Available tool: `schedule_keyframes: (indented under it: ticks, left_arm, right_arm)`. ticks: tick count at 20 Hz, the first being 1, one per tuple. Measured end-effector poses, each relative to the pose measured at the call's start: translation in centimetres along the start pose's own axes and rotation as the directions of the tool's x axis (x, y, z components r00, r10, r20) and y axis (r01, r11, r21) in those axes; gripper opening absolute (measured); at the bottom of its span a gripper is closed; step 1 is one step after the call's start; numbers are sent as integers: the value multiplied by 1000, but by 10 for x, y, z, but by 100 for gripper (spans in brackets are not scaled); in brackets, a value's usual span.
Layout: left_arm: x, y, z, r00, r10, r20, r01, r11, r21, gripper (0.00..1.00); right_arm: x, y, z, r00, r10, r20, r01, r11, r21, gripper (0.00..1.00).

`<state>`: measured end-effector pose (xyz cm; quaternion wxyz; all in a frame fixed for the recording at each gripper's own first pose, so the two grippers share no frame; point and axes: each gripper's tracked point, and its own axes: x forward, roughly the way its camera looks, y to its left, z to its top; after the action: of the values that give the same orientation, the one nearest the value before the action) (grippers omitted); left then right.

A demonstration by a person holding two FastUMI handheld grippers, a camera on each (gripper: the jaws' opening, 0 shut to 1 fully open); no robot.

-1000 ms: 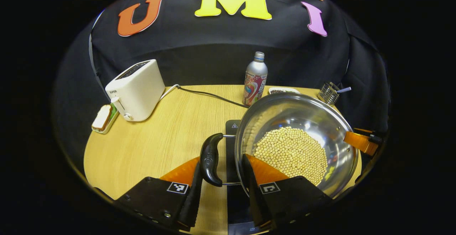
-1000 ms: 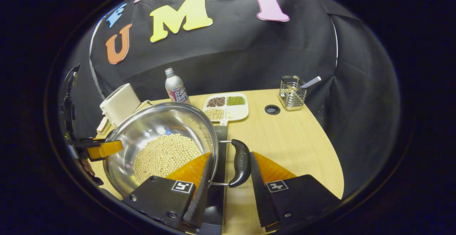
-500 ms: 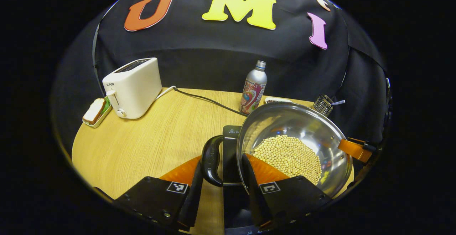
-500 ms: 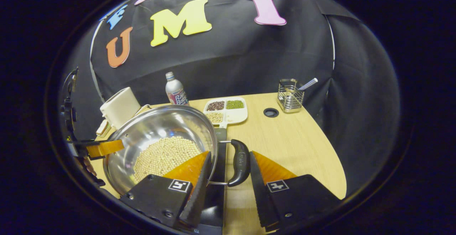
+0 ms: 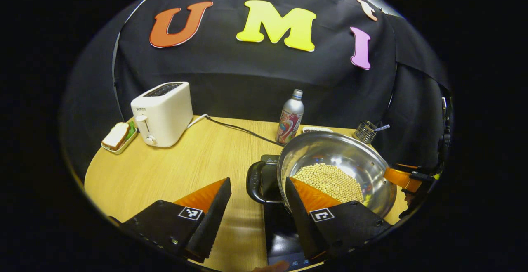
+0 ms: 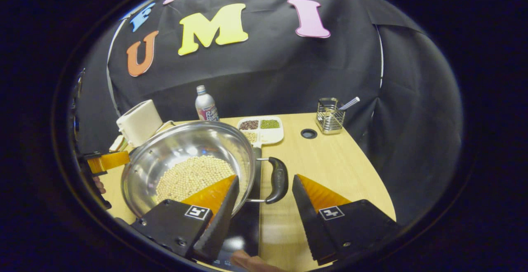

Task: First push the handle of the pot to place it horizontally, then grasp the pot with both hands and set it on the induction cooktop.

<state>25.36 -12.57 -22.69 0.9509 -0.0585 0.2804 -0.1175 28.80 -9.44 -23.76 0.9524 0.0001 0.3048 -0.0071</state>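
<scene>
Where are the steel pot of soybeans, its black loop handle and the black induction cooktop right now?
Steel pot of soybeans [image 5: 354, 156]: left gripper view, on the bare inner wall.
Black loop handle [image 6: 280, 180]: right gripper view, on the grip's middle.
Black induction cooktop [image 5: 280, 235]: left gripper view, on the glass in front of the pot.

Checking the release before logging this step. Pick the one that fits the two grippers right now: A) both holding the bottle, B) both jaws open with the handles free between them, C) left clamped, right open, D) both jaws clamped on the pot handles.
B: the left gripper and right gripper stand open, each black handle untouched, the pot sitting on the cooktop.
</scene>
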Motion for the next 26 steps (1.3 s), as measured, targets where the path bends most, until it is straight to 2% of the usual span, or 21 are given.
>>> schedule_keyframes:
  ticks: [3, 7, 11, 12, 13, 16, 19, 23, 26]
  left_arm:
    - [-40, 0, 8, 998, 11, 65, -12, 1000, 8, 90]
    - [-97, -4, 10, 988, 19, 151, -24, 999, 28, 95]
    - [-158, -7, 18, 964, 47, 262, -66, 996, 64, 95]
    - [-172, -8, 19, 957, 52, 287, -73, 995, 65, 95]
    - [-187, -9, 18, 950, 55, 307, -78, 995, 63, 96]
    - [-230, -12, 20, 930, 62, 362, -80, 996, 36, 96]
    - [-276, -9, 21, 911, 66, 406, -88, 995, 36, 95]
    - [-328, -7, 23, 880, 88, 467, -134, 989, 66, 95]
    - [-359, -4, 20, 861, 109, 497, -162, 985, 65, 95]
  right_arm:
    - [-32, 2, 9, 996, -7, 91, 9, 1000, -26, 82]
    - [-87, 13, 13, 983, 4, 184, 0, 1000, -22, 82]
    - [-151, 23, 20, 948, -9, 318, 29, 998, -56, 82]
    - [-167, 28, 20, 938, -4, 347, 27, 998, -63, 94]
    - [-182, 32, 17, 931, 0, 365, 23, 998, -61, 100]
    - [-229, 54, 13, 910, 43, 413, -15, 997, -73, 100]
    - [-276, 68, 9, 882, 54, 468, -11, 996, -94, 100]
    - [-334, 79, 1, 854, 51, 519, 0, 995, -97, 100]
    - [-364, 77, 0, 837, 16, 547, 41, 995, -91, 99]
